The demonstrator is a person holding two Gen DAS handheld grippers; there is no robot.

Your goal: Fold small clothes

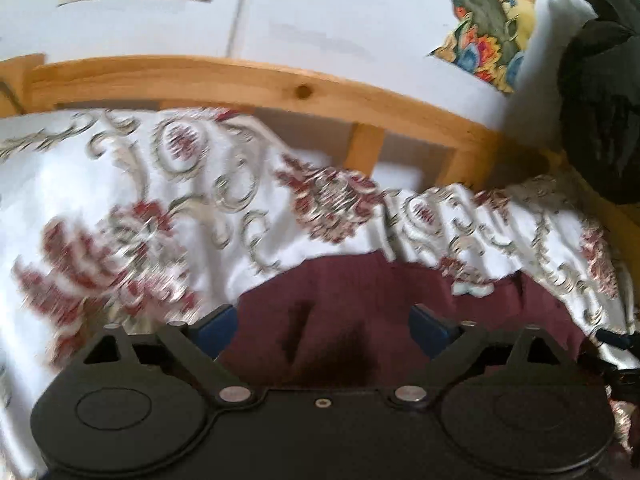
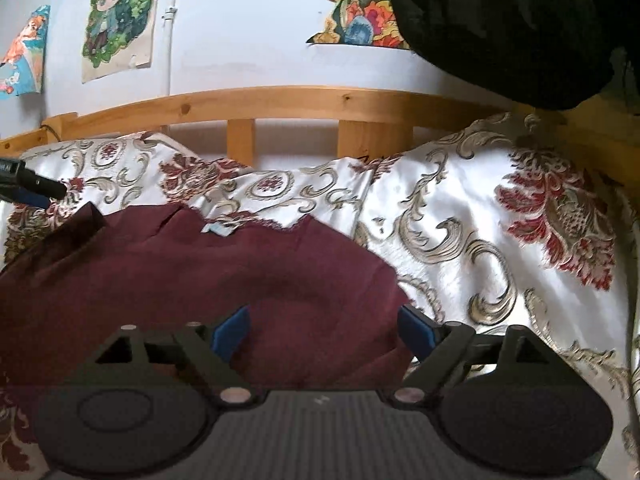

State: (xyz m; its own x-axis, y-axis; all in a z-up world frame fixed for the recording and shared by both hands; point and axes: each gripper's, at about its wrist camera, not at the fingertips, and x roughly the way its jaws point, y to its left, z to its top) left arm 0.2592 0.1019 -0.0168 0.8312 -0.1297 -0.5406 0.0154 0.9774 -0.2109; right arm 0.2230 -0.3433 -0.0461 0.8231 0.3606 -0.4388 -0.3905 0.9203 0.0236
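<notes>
A maroon garment (image 1: 360,288) lies spread on a white bedspread (image 1: 120,208) patterned with red flowers and grey scrolls. My left gripper (image 1: 324,326) hovers just over the garment's near part, open, with only cloth showing below the gap between the blue pads. In the right wrist view the same garment (image 2: 200,272) fills the lower left, with a pale label (image 2: 218,230) at its far edge. My right gripper (image 2: 325,330) is open above the garment's right edge, with nothing clamped. The left gripper's tip (image 2: 36,190) shows at the far left of that view.
A wooden bed rail (image 2: 280,100) runs along the far side of the bedspread (image 2: 500,240), against a pale wall with colourful pictures (image 2: 116,20). A black cloth (image 2: 500,20) hangs at the upper right, above the rail's corner.
</notes>
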